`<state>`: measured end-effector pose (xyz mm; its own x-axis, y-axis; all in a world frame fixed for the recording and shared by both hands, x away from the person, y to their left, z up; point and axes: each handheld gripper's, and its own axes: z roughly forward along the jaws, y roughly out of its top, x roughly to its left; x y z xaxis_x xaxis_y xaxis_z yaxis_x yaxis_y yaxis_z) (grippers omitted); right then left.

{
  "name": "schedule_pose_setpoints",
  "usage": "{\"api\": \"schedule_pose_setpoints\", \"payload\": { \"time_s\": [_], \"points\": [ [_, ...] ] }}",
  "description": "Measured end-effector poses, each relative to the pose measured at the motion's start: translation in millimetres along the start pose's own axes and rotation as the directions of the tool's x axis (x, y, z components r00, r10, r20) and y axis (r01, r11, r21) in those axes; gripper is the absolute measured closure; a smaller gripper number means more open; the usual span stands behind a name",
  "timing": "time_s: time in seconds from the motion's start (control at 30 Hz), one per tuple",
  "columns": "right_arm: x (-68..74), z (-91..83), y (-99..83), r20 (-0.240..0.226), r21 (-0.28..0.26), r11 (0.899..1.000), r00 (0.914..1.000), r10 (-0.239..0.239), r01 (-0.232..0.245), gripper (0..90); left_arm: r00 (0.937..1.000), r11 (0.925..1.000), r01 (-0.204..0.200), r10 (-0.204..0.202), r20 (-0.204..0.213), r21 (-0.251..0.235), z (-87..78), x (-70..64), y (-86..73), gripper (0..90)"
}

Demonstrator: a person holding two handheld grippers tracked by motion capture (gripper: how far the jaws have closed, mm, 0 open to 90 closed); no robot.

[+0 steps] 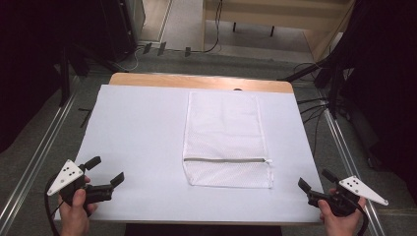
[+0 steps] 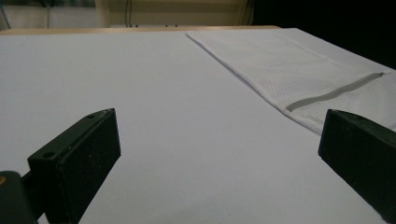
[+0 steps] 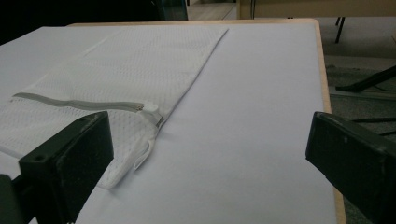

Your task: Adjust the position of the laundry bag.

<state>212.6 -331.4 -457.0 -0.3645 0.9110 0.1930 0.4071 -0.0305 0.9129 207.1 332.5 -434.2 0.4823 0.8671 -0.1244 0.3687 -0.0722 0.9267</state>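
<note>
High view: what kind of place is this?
Probably a lab or recording room, not a home: cables trail across the floor, metal rails flank the table, and dark stands sit beside it.

White mesh bag (image 1: 223, 132) with grey zip (image 1: 226, 160), white table cover (image 1: 137, 142); black-jawed left hand-held gripper (image 1: 105, 170)

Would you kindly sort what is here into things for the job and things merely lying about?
For the job:
mesh laundry bag
its zip
left claw, open
right claw, open

Lying about:
cables on the floor
</note>
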Motion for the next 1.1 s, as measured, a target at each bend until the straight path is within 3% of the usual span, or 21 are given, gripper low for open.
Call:
{"api": "schedule_pose_setpoints", "payload": {
  "time_s": [0.1, 0.17, 0.2, 0.23, 0.27, 0.37, 0.4, 0.43, 0.53, 0.6, 0.63, 0.77, 0.83, 0.9, 1.0, 1.1],
  "points": [
    [0.1, 1.2, 0.0, 0.002, -0.001, 1.000, 1.0000, 0.000, 0.000, 2.3, 0.9999, 0.9997, -0.012, 0.013, -0.001, 0.019, 11.1, -12.1, 5.0, 0.0],
    [0.7, 0.7, 0.6, 0.007, -0.008, 1.000, 1.0000, 0.000, 0.000, 4.9, 0.9996, 0.9990, -0.020, 0.019, 0.022, 0.040, 22.9, -21.2, 9.8, 0.0],
    [1.0, 0.1, 0.9, 0.004, -0.017, 1.000, 1.0000, 0.000, 0.000, 7.9, 0.9992, 0.9982, -0.021, 0.019, 0.034, 0.055, 30.7, -25.7, 12.5, 0.0],
    [1.8, -0.9, 1.4, 0.005, -0.027, 1.000, 1.0000, 0.001, -0.001, 11.4, 0.9980, 0.9956, -0.033, 0.028, 0.056, 0.088, 48.8, -35.8, 18.8, 0.0],
    [1.8, -0.9, 1.4, 0.005, -0.027, 1.000, 1.0000, 0.001, -0.001, 11.4, 0.9980, 0.9956, -0.033, 0.028, 0.056, 0.088, 48.8, -35.8, 18.8, 0.0],
    [2.7, -1.2, 2.4, 0.005, -0.046, 0.999, 1.0000, -0.002, 0.002, 13.8, 0.9988, 0.9895, -0.045, 0.042, 0.027, 0.138, 81.9, -52.4, 29.4, 4.8],
    [3.3, -0.7, 2.0, 0.001, -0.045, 0.999, 1.0000, -0.002, 0.002, 13.9, 0.9993, 0.9843, -0.036, 0.037, -0.001, 0.173, 96.4, -57.0, 31.8, 9.4],
    [3.9, 0.0, 1.7, 0.003, -0.038, 0.999, 1.0000, -0.002, 0.002, 13.9, 0.9996, 0.9790, -0.026, 0.027, -0.002, 0.202, 110.0, -60.4, 33.7, 15.2],
    [4.9, 2.9, 0.7, 0.006, -0.019, 1.000, 0.9998, -0.018, 0.019, 13.9, 0.9999, 0.9660, 0.012, -0.014, 0.008, 0.258, 145.5, -66.0, 36.7, 18.8],
    [5.3, 3.7, 0.6, 0.004, -0.016, 1.000, 0.9996, -0.027, 0.027, 14.3, 0.9992, 0.9578, 0.040, -0.037, -0.018, 0.285, 163.8, -69.2, 38.9, 34.1],
    [5.6, 4.0, 0.7, 0.002, -0.013, 1.000, 0.9997, -0.024, 0.024, 14.3, 0.9987, 0.9530, 0.049, -0.044, -0.023, 0.299, 171.6, -70.3, 39.8, 41.3],
    [4.9, 5.7, 0.5, 0.001, -0.002, 1.000, 0.9996, -0.027, 0.027, 14.3, 0.9967, 0.9298, 0.081, -0.074, -0.034, 0.359, 196.3, -76.3, 43.2, 48.1],
    [4.3, 6.1, 0.3, -0.001, 0.000, 1.000, 0.9996, -0.027, 0.027, 14.3, 0.9921, 0.9224, 0.122, -0.103, -0.072, 0.366, 203.1, -76.2, 43.8, 50.6],
    [3.8, 6.9, 0.4, -0.003, -0.001, 1.000, 0.9996, -0.029, 0.029, 14.4, 0.9874, 0.9092, 0.152, -0.122, -0.100, 0.388, 209.0, -76.6, 43.2, 53.9],
    [4.0, 7.4, 0.6, -0.003, 0.002, 1.000, 0.9997, -0.025, 0.025, 14.4, 0.9911, 0.8986, 0.127, -0.098, -0.090, 0.420, 215.3, -84.8, 40.3, 58.9],
    [4.3, 7.5, 0.6, -0.003, 0.002, 1.000, 0.9997, -0.023, 0.023, 14.5, 0.9917, 0.8946, 0.054, 0.004, -0.128, 0.444, 217.7, -94.3, 39.6, 64.7]
  ]
}}
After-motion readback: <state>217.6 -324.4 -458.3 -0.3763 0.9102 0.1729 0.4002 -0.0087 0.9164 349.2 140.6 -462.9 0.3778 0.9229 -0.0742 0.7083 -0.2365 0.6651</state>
